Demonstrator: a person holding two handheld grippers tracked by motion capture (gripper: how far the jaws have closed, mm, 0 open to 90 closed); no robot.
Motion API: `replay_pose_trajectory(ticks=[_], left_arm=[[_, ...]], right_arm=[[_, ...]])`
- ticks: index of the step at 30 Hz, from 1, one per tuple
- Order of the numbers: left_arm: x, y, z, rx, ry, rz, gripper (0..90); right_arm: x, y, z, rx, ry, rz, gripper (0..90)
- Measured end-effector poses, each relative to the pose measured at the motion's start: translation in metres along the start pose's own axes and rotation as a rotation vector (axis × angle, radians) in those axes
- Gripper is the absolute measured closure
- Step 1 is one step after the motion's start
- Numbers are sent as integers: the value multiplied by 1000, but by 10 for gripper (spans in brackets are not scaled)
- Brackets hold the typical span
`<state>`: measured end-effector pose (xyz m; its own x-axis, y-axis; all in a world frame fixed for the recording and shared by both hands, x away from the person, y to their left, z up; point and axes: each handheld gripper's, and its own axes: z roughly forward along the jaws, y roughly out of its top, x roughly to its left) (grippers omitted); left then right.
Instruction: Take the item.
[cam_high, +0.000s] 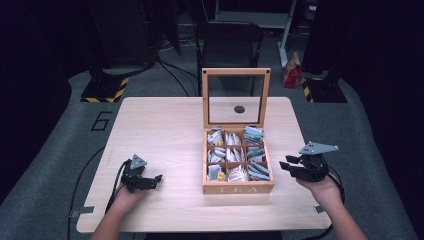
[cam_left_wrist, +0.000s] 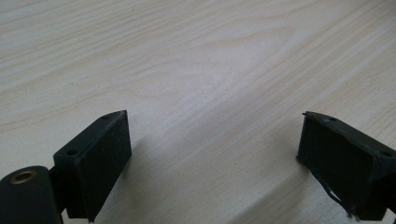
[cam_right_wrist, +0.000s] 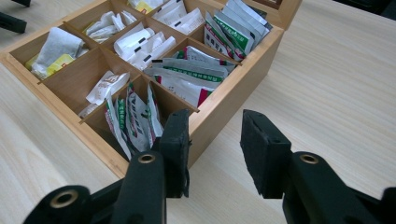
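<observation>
The wooden tea box (cam_high: 238, 187) stands in the middle of the bench (cam_high: 160, 130), its glass lid (cam_high: 236, 97) raised upright at the back, and tea bags (cam_right_wrist: 135, 119) fill its nine compartments. The right claw (cam_right_wrist: 212, 137) hovers just beside the box's right wall, jaws released and grasping nothing. The left claw (cam_left_wrist: 212, 149) rests low on the bench, well apart from the box on its left, jaws spread wide and empty. I judge the approach step is in hand; next, the right claw must move over a near compartment and pinch one bag.
</observation>
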<state>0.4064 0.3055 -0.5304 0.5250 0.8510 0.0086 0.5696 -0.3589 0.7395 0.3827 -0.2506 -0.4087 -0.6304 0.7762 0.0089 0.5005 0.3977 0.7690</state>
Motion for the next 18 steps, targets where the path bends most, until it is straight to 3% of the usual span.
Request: replay_pose_trajectory(ticks=[6, 18], left_arm=[[0, 0, 0, 0, 2, 1, 92], [0, 0, 0, -2, 1, -2, 92]], right_arm=[[2, 2, 1, -1, 13, -36, 623], [5, 4, 7, -10, 42, -27, 643]])
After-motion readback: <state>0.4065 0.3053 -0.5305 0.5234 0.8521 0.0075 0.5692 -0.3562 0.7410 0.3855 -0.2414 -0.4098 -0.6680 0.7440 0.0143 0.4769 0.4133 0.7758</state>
